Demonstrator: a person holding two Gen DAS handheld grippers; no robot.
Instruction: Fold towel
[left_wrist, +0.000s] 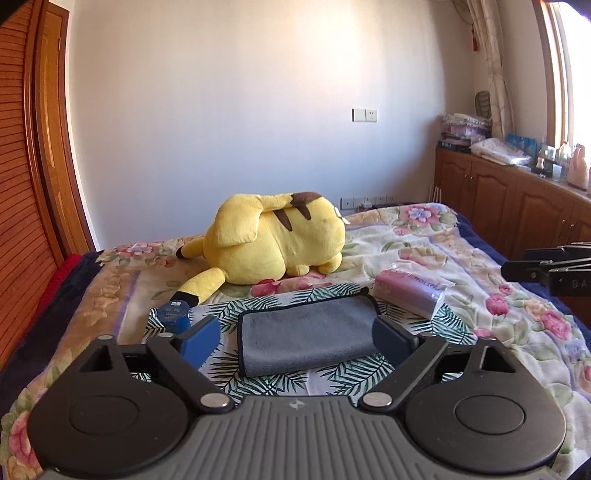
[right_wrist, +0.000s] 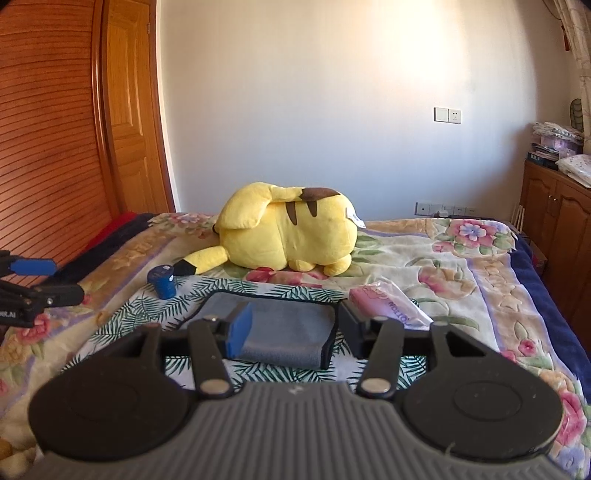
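Observation:
A grey towel (left_wrist: 306, 330) with a dark hem lies folded on a leaf-print cloth (left_wrist: 332, 373) on the bed; it also shows in the right wrist view (right_wrist: 284, 332). My left gripper (left_wrist: 297, 339) is open, its blue-padded fingers spread either side of the towel and a little above its near edge, holding nothing. My right gripper (right_wrist: 291, 338) is open too, hovering over the towel's near edge, empty. The right gripper's side (left_wrist: 550, 273) shows at the left wrist view's right edge; the left gripper's side (right_wrist: 33, 284) shows at the right wrist view's left edge.
A yellow plush toy (left_wrist: 275, 242) lies behind the towel. A blue round container (left_wrist: 175, 314) stands left of the towel, a pink tissue pack (left_wrist: 412, 291) right of it. The floral bedspread (left_wrist: 480, 266) covers the bed. Wooden cabinets (left_wrist: 517, 206) line the right; a wardrobe (right_wrist: 55, 147) stands left.

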